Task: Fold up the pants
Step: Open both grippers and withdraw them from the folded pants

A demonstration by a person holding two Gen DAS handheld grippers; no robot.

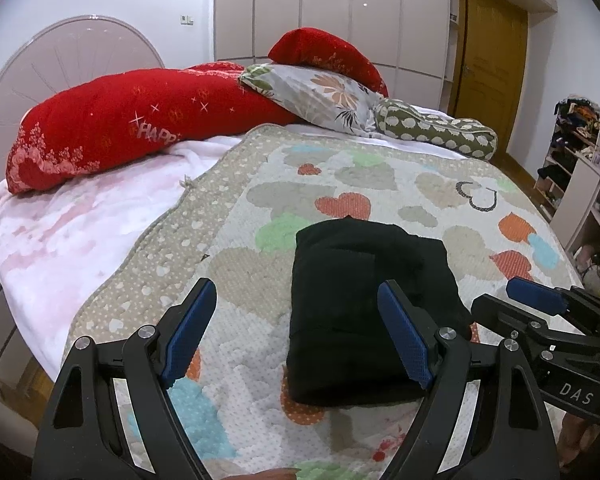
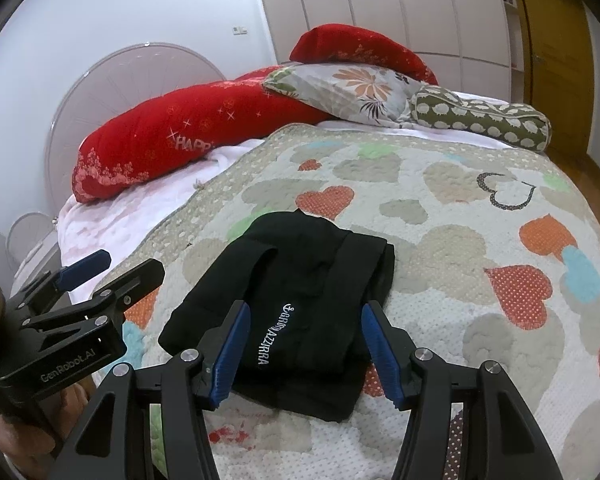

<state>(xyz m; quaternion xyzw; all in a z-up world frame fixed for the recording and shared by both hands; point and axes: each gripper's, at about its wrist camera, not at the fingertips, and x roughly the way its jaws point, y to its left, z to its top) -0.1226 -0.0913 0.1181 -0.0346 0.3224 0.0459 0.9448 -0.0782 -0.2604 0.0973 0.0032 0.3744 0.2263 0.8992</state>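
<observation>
Right wrist view: we held our right gripper (image 2: 304,354) half open, gripping nothing, just above the folded black fabric pants (image 2: 288,312) on the heart-patterned quilt (image 2: 460,208).

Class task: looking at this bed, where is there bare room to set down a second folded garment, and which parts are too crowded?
Free: the heart quilt right of the folded black pants, out to the bed's edge, and the strip between the pants and the pillows. The pink blanket on the left is bare too. Crowded: the head of the bed, with the red pillow, flowered pillow and spotted bolster.
</observation>
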